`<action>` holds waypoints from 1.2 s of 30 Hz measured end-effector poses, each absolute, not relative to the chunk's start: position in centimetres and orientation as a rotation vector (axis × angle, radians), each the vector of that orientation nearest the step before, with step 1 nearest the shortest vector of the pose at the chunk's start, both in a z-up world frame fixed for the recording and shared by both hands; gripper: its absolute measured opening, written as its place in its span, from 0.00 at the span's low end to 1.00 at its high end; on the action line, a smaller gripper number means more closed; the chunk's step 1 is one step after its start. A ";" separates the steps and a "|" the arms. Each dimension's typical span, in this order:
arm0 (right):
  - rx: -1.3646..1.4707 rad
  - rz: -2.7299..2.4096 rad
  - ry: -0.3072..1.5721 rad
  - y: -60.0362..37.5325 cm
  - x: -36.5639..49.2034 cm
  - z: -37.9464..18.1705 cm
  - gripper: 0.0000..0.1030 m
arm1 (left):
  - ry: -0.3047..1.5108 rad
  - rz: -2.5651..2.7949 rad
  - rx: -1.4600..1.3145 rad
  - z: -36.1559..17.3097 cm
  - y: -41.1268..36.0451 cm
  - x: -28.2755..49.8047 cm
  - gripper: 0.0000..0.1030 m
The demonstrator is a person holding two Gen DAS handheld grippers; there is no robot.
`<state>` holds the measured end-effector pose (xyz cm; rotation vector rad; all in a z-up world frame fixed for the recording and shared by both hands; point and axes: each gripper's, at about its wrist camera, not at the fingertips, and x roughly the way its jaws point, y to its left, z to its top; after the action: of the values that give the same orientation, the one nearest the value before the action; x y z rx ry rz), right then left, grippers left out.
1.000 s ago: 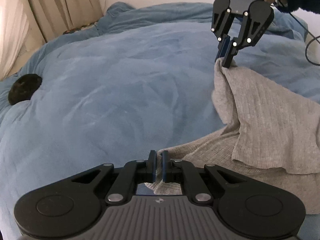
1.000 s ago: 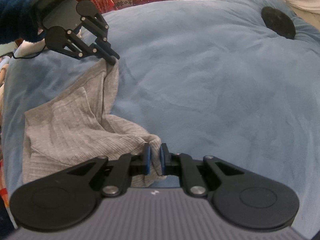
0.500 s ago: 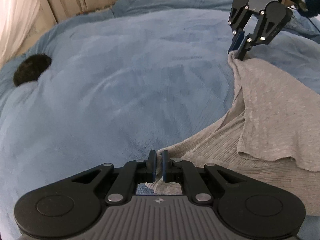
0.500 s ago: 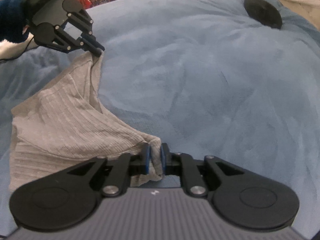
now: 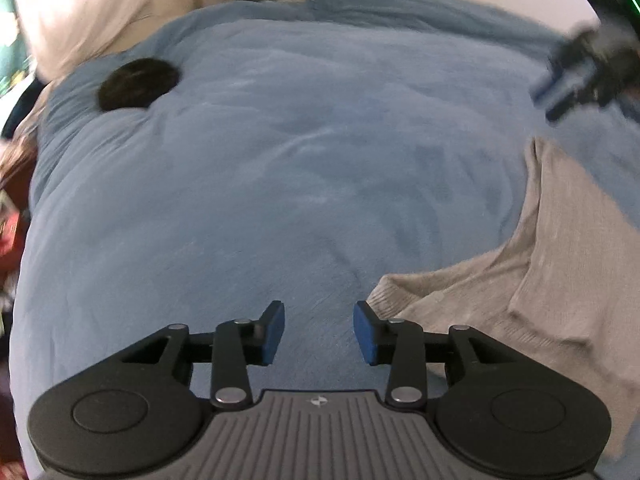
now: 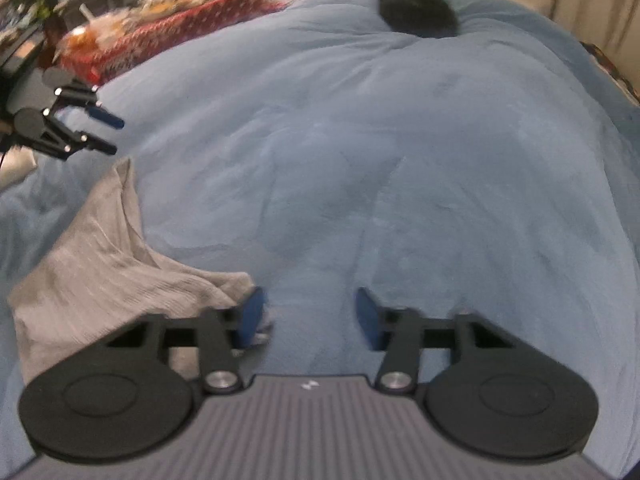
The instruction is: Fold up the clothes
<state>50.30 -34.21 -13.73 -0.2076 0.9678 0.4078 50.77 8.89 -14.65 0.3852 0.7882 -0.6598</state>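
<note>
Left wrist view, left claw (image 5: 319,332): it is wide open and holds nothing; between its blue pads only the blue bed cover (image 5: 280,184) shows.
Left wrist view, grey garment (image 5: 532,300): it lies on the bed at the near right, its ribbed edge just beside the right pad, with one layer laid over another.
Left wrist view, right claw (image 5: 560,98): far right and blurred; here I cannot tell how its jaws stand.
Right wrist view, right claw (image 6: 310,312): it is open and empty; the grey garment (image 6: 104,256) lies at the near left, and its edge looks to touch the left pad.
Right wrist view, left claw (image 6: 110,132): far left, jaws apart, above the far tip of the garment and not gripping it.
Risk, fold: the top layer looks loose and not straight, so a fold pressed now may keep wrinkles.
Risk, snag: the cloth at the right claw's left pad may be dragged if that claw moves away.
Risk, soft bed: the cover may be pinched together with the garment at a new grip.
Other thing: a black round object (image 6: 418,14) lies far on the bed.
Writing: none can be read; only a small pale mark is on each claw body.
</note>
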 end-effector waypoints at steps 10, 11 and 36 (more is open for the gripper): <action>-0.164 0.381 1.029 -30.6 51.1 -18.3 0.03 | 0.807 -0.705 0.333 -15.1 5.2 46.7 0.07; -0.115 0.371 1.032 -31.1 51.6 -18.7 0.02 | 0.810 -0.700 0.329 -15.4 4.9 46.6 0.07; -0.113 0.299 0.988 -34.1 49.6 -18.0 0.01 | 0.559 -0.856 0.821 -15.8 -2.9 26.1 0.34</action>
<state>49.59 -34.11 -17.98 -0.1126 0.9876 0.2990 26.06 -2.93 -15.82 0.8207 0.5586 -0.8557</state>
